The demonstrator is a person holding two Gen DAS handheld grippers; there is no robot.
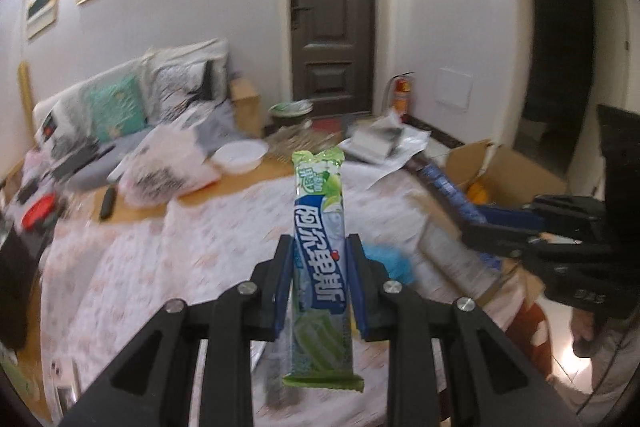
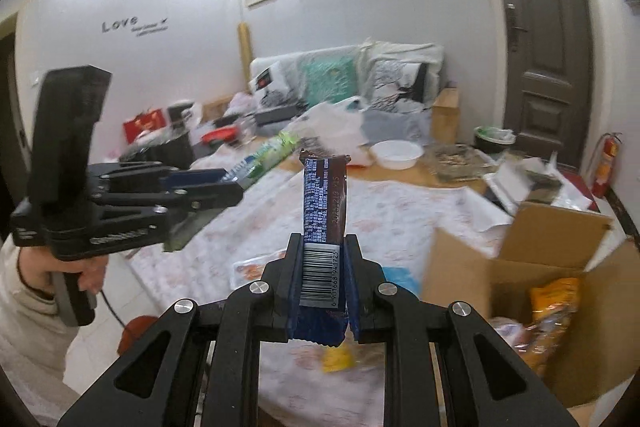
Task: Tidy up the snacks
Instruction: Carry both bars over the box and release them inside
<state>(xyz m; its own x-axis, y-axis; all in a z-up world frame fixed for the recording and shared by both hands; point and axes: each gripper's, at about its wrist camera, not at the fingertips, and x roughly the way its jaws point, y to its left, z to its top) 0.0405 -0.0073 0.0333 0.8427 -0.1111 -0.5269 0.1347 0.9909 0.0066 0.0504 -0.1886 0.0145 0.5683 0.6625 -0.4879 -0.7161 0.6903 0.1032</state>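
Room: I see a sofa point(image 2: 344, 75), a dark door point(image 1: 334, 15) and three long paintings.
Table: a flowery cloth point(image 1: 200, 239) covers it; one white bowl point(image 2: 396, 154) sits far back.
Box: one open cardboard box point(image 2: 532, 291) with snack bags, on my right.
Left gripper point(image 1: 320, 279): my jaws are nearly closed, pinching one green candy stick point(image 1: 320, 267) up in the air.
Right gripper point(image 2: 322, 275): my jaws are nearly closed, pinching one dark snack bar point(image 2: 324, 211) above the table.

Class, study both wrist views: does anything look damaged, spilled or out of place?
Nothing looks damaged or spilled. The left gripper holds a green candy stick upright; the right gripper holds a dark snack bar upright.
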